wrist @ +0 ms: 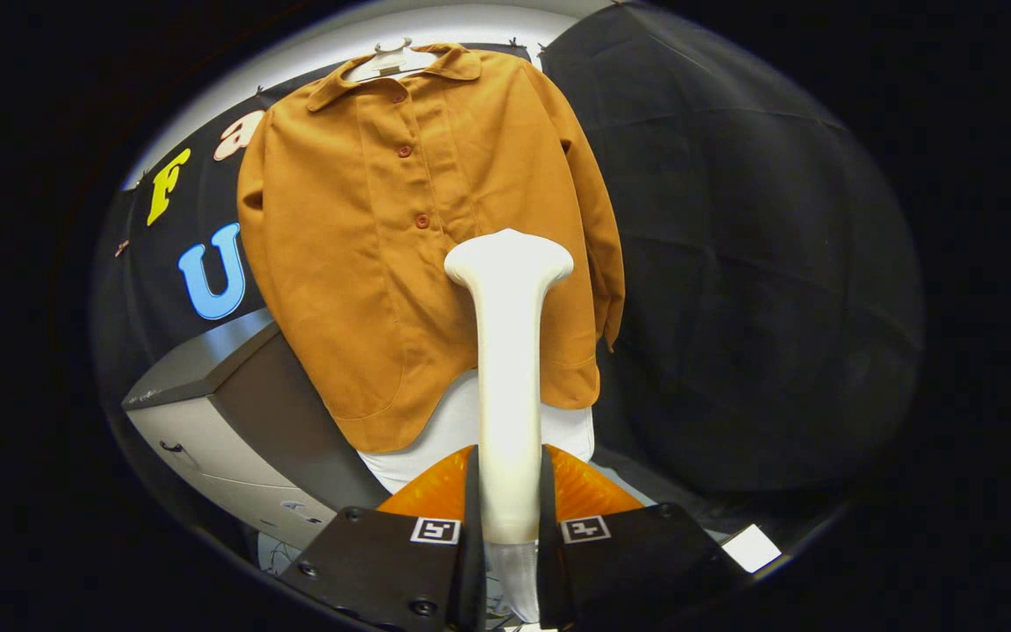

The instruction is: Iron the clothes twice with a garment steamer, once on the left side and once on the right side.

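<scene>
The fisheye camera is riding on the gripper (508,518), looking forward along its jaws, which are clamping the white steamer (508,351) rising through the middle of the view. It is facing the orange shirt (365,246) hanging on the booth's black wall, fairly near and slightly from below.

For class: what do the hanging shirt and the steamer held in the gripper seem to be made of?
Shirt: likely matte brushed fabric, soft folds, no shine. Steamer: probably smooth white plastic with a soft sheen, clamped between both fingers of the gripper.
</scene>
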Action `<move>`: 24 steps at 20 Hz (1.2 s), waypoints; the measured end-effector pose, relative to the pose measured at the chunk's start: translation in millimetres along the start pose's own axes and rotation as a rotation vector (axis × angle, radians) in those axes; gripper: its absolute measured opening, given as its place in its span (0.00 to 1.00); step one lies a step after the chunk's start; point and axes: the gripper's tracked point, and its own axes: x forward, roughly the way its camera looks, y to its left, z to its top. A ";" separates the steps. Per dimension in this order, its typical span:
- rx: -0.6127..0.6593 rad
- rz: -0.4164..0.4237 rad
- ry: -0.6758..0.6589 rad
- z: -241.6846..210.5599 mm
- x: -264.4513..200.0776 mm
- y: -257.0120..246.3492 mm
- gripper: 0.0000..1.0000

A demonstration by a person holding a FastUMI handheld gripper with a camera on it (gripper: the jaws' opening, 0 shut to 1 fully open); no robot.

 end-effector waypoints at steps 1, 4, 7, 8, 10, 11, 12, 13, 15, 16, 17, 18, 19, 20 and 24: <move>-0.004 -0.004 -0.012 5.0 -7.4 2.8 0.27; -0.011 0.003 -0.060 26.2 -34.9 18.3 0.27; -0.025 0.012 -0.124 60.1 -62.9 37.9 0.27; -0.027 0.014 -0.145 72.8 -72.9 43.8 0.27; -0.034 0.033 -0.191 102.0 -89.8 63.6 0.27; -0.044 0.040 -0.210 116.9 -94.7 75.2 0.27; -0.054 0.041 -0.217 129.6 -98.9 85.6 0.27; -0.058 0.039 -0.217 141.8 -101.7 94.7 0.27; -0.039 0.043 -0.227 169.5 -109.5 117.9 0.27; -0.025 0.046 -0.236 180.1 -113.3 127.9 0.27; -0.016 0.048 -0.251 189.9 -117.5 137.4 0.27; -0.013 0.049 -0.267 200.2 -123.6 149.2 0.27; -0.016 0.048 -0.286 209.6 -129.1 159.5 0.26; -0.019 0.051 -0.304 217.4 -132.6 170.8 0.26; -0.042 0.092 -0.329 232.9 -152.1 218.6 0.27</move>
